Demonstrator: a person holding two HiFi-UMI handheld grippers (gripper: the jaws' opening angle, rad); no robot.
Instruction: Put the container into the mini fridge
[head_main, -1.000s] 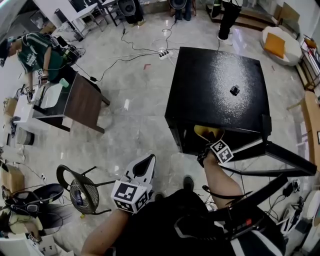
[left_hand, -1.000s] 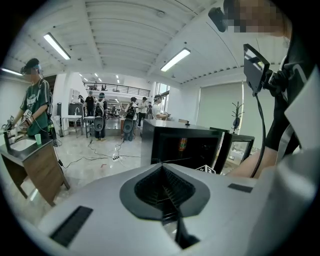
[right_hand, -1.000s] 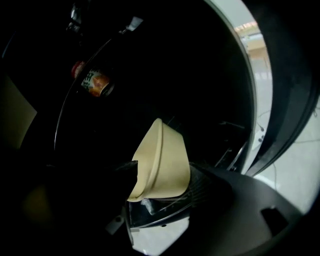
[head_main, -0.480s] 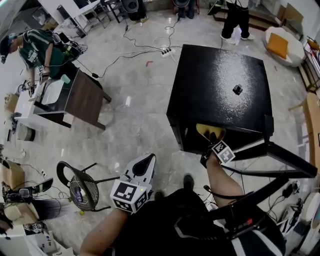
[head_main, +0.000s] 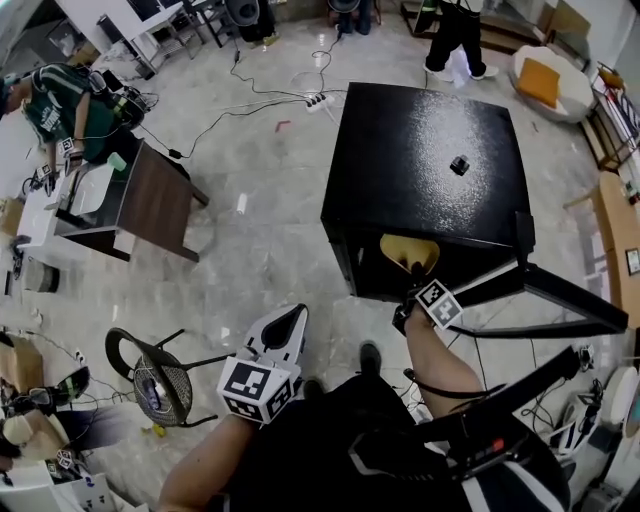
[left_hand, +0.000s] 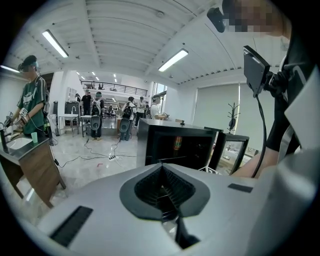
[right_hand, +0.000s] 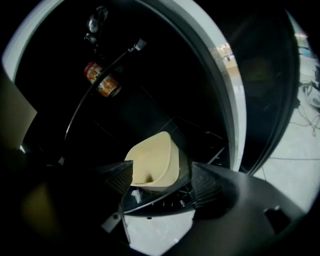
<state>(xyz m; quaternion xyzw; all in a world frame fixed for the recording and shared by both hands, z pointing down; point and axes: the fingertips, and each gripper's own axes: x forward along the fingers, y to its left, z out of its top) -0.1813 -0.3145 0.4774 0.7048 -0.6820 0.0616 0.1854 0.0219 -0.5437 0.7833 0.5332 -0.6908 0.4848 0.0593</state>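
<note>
Marble floor under the mini fridge, its door swung out; our right arm reaches inside, right gripper spread wide around the shelved container; our left gripper hovers outside the fridge, jaws together, empty.

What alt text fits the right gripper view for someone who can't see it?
A cream container sits on a wire shelf inside the dark mini fridge, just beyond the right gripper, whose jaws stand wide apart. A can shows higher up.
</note>
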